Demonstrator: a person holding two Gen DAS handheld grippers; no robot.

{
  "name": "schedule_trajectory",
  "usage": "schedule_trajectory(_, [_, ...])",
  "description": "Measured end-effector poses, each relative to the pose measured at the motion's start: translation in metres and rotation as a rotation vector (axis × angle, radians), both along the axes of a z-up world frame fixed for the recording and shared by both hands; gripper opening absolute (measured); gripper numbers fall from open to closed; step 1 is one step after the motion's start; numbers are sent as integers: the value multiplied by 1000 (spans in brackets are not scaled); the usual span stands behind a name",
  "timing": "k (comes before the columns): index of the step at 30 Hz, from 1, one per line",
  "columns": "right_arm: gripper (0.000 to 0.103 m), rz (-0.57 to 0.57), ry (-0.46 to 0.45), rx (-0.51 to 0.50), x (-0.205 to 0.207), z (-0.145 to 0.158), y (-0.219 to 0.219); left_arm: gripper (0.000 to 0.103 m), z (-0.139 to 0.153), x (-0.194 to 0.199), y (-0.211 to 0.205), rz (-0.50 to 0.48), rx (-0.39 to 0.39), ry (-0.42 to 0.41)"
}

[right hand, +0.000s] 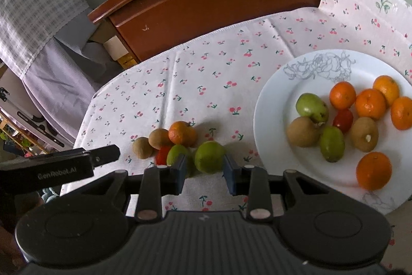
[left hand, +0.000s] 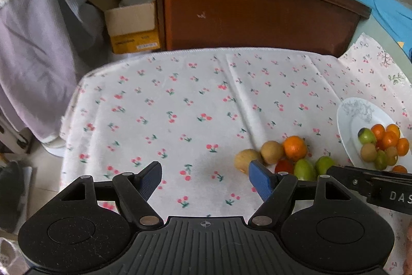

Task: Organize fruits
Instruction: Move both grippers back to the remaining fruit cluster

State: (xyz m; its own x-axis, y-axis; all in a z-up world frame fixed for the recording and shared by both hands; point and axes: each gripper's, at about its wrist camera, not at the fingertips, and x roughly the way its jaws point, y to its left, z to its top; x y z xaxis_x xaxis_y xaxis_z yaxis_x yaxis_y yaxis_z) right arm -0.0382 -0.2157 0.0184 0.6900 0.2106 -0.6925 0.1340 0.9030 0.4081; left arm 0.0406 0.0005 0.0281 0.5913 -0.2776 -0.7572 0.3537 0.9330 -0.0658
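Observation:
A small pile of fruit lies on the cherry-print cloth: two brown fruits [right hand: 143, 147], an orange [right hand: 182, 133], a red one [right hand: 162, 155] and a green one [right hand: 177, 155]. My right gripper [right hand: 205, 173] is shut on another green fruit [right hand: 209, 157], low over the cloth at the pile's right edge. A white plate [right hand: 278, 84] to the right holds several oranges, green fruits and brown fruits. My left gripper [left hand: 206, 178] is open over bare cloth with nothing between its jaws; its right fingertip [left hand: 258, 172] is close in front of a brown fruit [left hand: 246, 159].
A brown wooden cabinet [left hand: 257, 9] stands behind the table, with boxes on top. A cardboard box [left hand: 131, 25] and hanging cloth are at the far left. The table's left edge [left hand: 69, 120] drops off to the floor.

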Motion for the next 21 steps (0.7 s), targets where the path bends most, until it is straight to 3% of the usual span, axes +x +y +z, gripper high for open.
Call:
schedule_trajectory(11, [32,-17,12,1,7,-12,1,68,-17,9,-6,-12,-78,31])
schedule_trajectory(21, [33,-31,12,9,10,-14,1,60,-27,8,-20,-71,-72,-9])
